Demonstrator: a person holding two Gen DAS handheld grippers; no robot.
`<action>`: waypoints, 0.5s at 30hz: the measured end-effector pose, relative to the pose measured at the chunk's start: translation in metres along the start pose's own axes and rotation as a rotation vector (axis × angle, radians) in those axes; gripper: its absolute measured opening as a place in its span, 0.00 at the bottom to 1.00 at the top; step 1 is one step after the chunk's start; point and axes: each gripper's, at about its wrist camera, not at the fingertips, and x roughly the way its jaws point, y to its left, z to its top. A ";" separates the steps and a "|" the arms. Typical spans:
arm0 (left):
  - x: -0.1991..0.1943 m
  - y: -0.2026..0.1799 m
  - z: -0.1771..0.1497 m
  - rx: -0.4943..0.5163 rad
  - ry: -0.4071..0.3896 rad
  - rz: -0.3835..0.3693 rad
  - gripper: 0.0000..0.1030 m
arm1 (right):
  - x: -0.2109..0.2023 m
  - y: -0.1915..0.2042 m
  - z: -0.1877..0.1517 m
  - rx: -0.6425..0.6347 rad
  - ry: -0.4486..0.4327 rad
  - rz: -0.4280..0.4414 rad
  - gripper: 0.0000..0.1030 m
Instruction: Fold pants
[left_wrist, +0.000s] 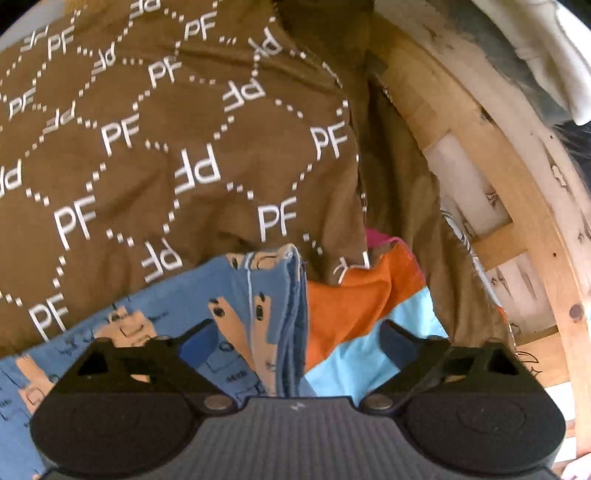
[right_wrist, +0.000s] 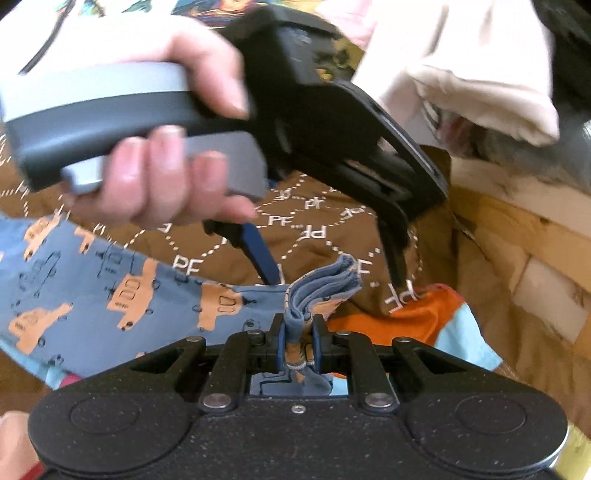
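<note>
pinching the blue pants (right_wrist: 297, 314), right gripper (right_wrist: 298, 345) jaws nearly closed.

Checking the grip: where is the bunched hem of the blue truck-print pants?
In the right wrist view, low centre: the bunched blue hem sits pinched in the right claw, over the brown PF-print cloth.

Brown bedspread (left_wrist: 155, 155) w/ white "PF" letters and dotted diamond lines covers most of both views; creased, hangs over the bed's right edge. Beside that edge: pale wooden frame (left_wrist: 517, 206), slats and rails w/ white panels between, scuffed, one dark knot near the bottom. Orange and light-blue cloth (left_wrist: 354, 306) lies on the spread near that edge. Cream fabric (right_wrist: 458, 70) bunched at top right, above the frame. Colourful printed cloth (right_wrist: 207, 9) at top edge of right wrist view, blurred. Light soft, daylight-like, no hard shadows.
</note>
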 end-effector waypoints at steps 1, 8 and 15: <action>0.000 0.001 -0.001 0.000 0.000 -0.001 0.76 | -0.001 0.003 -0.001 -0.022 -0.001 0.007 0.15; -0.011 0.019 -0.008 -0.029 -0.055 0.017 0.23 | -0.007 0.017 -0.002 -0.119 -0.020 0.050 0.15; -0.050 0.048 -0.030 -0.098 -0.192 -0.044 0.11 | -0.020 0.026 -0.001 -0.158 -0.067 0.065 0.15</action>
